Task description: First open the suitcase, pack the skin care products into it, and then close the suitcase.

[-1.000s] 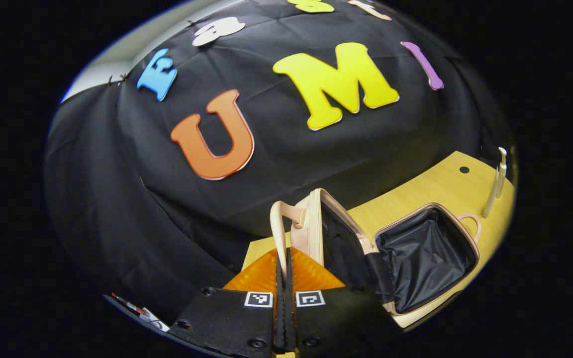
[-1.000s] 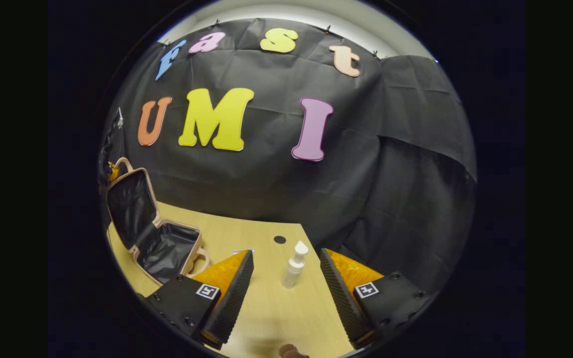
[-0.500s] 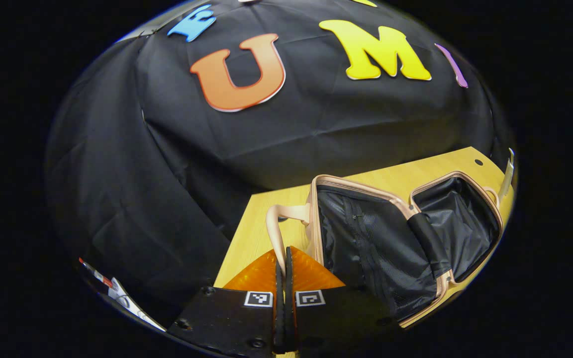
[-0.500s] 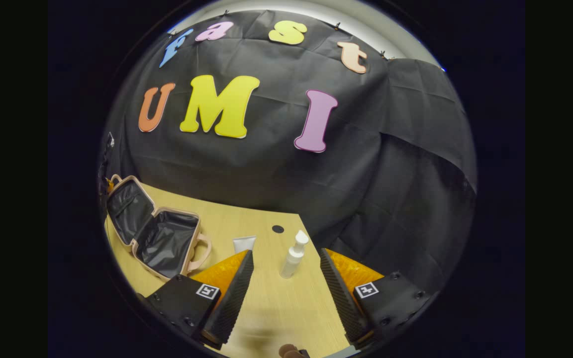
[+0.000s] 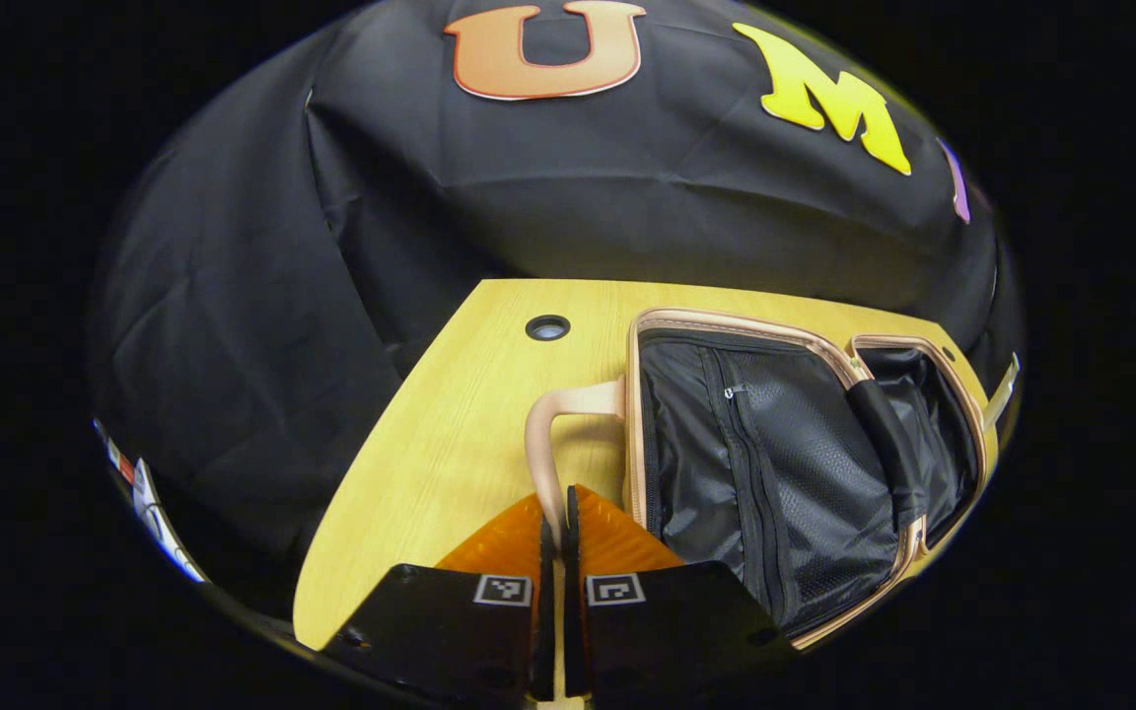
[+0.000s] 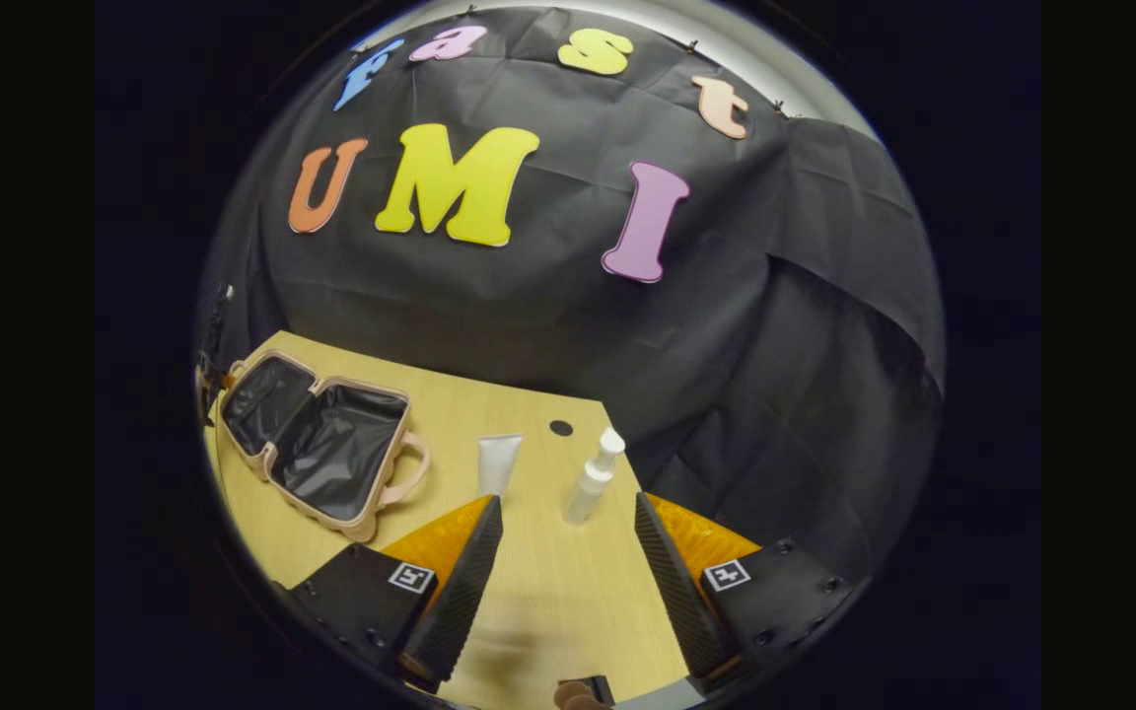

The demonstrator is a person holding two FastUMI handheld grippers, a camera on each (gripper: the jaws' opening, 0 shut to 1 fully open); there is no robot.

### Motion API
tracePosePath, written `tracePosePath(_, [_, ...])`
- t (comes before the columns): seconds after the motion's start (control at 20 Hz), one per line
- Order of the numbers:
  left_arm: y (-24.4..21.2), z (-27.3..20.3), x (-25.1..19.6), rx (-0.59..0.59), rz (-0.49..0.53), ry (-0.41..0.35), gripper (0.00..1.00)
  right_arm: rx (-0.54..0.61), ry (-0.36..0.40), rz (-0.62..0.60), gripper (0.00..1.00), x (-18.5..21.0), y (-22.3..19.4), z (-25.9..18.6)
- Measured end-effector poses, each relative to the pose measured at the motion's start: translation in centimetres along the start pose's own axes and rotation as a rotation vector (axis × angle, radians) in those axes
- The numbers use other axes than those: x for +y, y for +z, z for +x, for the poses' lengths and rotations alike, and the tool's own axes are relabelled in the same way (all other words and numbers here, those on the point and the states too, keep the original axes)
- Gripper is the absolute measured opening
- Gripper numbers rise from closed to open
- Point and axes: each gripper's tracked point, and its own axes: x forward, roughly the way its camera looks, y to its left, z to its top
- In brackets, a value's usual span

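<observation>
Lying wide open on the bench point(image 5: 450, 434), the suitcase point(image 5: 785, 463) spreads both dark-lined halves flat, at 3 o'clock in the left gripper view. The left claw point(image 5: 556, 518) is pressed shut on the lid's handle point(image 5: 553, 434), which curves up from the fingertips to the lid's edge at 12 o'clock from the claw. A round hole point(image 5: 547, 327) sits in the bench beyond the handle.

In the right gripper view the right claw point(image 6: 568, 518) is spread wide and holds nothing, above bare bench point(image 6: 548, 602). A pump bottle point(image 6: 593, 478) stands upright at its 12 o'clock, between the lines of the two fingers but beyond their tips. A tube point(image 6: 498, 463) lies flat at 11 o'clock, just past the left finger. The suitcase point(image 6: 317, 444) lies at 10 o'clock, apart from both products
</observation>
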Motion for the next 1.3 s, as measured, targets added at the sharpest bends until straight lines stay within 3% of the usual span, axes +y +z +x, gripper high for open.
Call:
tracePosePath(0.15, [-0.1, -0.3, 0.5, -0.018, -0.052, 0.007, 0.21, -0.003, 0.01, -0.014, 0.8, 0.0, -0.1, 0.1])
tracePosePath(0.25, [0.7, -1.8, -0.1, -0.049, -0.071, -0.007, 0.53, -0.004, 0.023, -0.005, 0.8, -0.1, -0.2, 0.7])
tracePosePath(0.3, [1.0, -2.2, -0.3, -0.059, -0.067, 0.0, 0.53, -0.005, 0.028, -0.004, 0.8, -0.2, -0.3, 0.8])
tracePosePath(0.45, [2.6, -4.7, -1.9, -0.09, -0.054, 0.015, 0.94, -0.016, 0.048, -0.002, 0.8, -0.9, -0.3, 1.4])
tracePosePath(0.5, [3.2, -5.7, -3.1, -0.105, -0.054, 0.0, 0.84, -0.02, 0.054, 0.004, 0.8, -1.3, -0.5, 1.6])
tracePosePath(0.55, [3.7, -6.5, -4.7, -0.12, -0.052, -0.016, 0.85, -0.023, 0.059, 0.007, 0.8, -1.6, -0.6, 1.8])
tracePosePath(0.6, [4.1, -7.3, -6.5, -0.133, -0.046, -0.039, 0.94, -0.028, 0.06, 0.003, 0.8, -2.1, -0.8, 2.1])
tracePosePath(0.65, [4.3, -7.9, -8.2, -0.138, -0.037, -0.059, 0.9, -0.039, 0.062, -0.008, 0.8, -2.5, -0.8, 2.3])
tracePosePath(0.75, [4.3, -8.9, -12.4, -0.131, -0.015, -0.102, 0.98, -0.048, 0.078, -0.016, 0.8, -3.4, -1.1, 2.8])
tracePosePath(1.3, [3.8, -14.1, -37.8, -0.117, 0.037, -0.394, 0.99, -0.034, 0.123, 0.024, 0.8, -10.1, -3.5, 5.6])
